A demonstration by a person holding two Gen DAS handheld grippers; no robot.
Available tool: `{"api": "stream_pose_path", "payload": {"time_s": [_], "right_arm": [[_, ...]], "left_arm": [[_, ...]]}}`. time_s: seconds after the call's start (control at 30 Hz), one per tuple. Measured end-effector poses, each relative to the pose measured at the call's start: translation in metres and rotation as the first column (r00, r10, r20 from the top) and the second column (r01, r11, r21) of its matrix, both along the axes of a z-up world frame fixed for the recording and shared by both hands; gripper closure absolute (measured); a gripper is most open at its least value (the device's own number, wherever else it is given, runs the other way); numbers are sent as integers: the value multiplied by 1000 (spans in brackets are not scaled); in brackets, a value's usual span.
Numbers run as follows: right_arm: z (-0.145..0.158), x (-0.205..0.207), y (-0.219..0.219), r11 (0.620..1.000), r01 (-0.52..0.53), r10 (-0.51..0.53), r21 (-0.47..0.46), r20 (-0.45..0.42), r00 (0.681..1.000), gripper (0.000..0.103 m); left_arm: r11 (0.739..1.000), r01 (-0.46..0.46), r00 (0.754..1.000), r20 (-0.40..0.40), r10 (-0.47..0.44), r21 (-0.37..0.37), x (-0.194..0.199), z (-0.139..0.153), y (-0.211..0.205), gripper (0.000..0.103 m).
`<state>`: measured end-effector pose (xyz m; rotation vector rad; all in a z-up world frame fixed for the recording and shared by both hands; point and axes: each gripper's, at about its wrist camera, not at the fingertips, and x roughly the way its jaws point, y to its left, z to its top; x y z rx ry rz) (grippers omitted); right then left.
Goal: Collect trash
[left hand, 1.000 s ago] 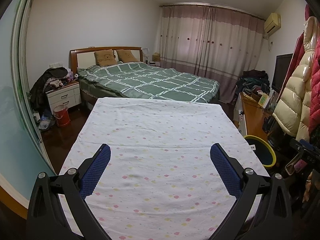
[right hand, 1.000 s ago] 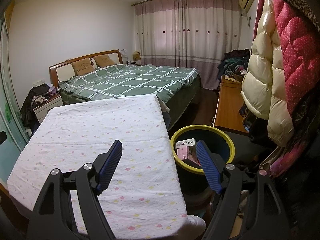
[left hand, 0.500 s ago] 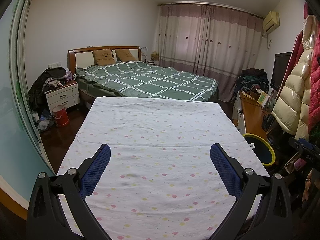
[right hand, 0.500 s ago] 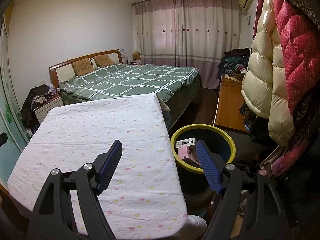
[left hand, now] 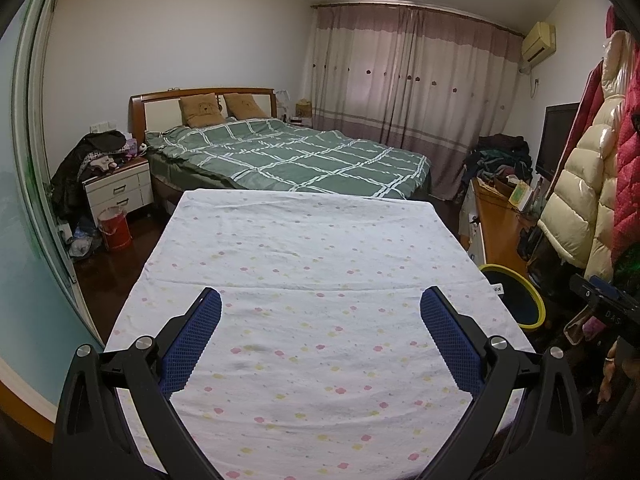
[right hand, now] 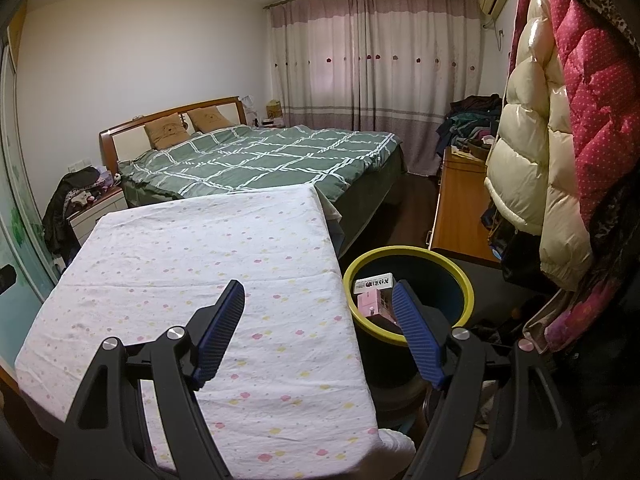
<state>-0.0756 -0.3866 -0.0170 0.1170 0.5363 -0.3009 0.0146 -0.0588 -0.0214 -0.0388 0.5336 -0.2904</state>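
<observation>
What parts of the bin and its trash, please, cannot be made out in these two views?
- Left wrist view: the yellow-rimmed bin is half hidden behind the cloth-covered table; its contents do not show.
- Right wrist view: the pink box and white box inside are partly covered by the right gripper finger; their print is too small to read.
- The bin's bottom is dark.

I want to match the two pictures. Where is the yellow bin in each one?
Left wrist: the bin is at the right edge, beside the flowery cloth, half hidden by it.
Right wrist: the bin is right of centre, with boxes inside, behind the right gripper.
Shared landmark: the green bed behind the cloth.
</observation>
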Motion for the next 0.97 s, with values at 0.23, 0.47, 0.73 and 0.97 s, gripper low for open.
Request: {"api": "stream_pose_path", "payload": {"time_s": [0.23, 0.47, 0.73, 0.97], "right_arm": [[-1, 2, -1, 1000, -2, 2, 3, -4, 1000, 31], [-1, 2, -1, 1000, -1, 1, 3, -4, 1000, 31], [-3, 18, -2, 999, -36, 37, 14, -24, 999, 30], [-20, 104, 3, 986, -150, 156, 73, -90, 984, 15]], "left_arm": [[1000, -2, 1000, -4, 2, 4, 2, -3, -2, 5], [1000, -4, 1000, 6, 4, 8, 3, -4, -2, 5], [999, -6, 1000, -11, 6, 40, 24, -4, -4, 5], [993, -65, 988, -133, 78, 102, 125, -39, 5, 5]]}}
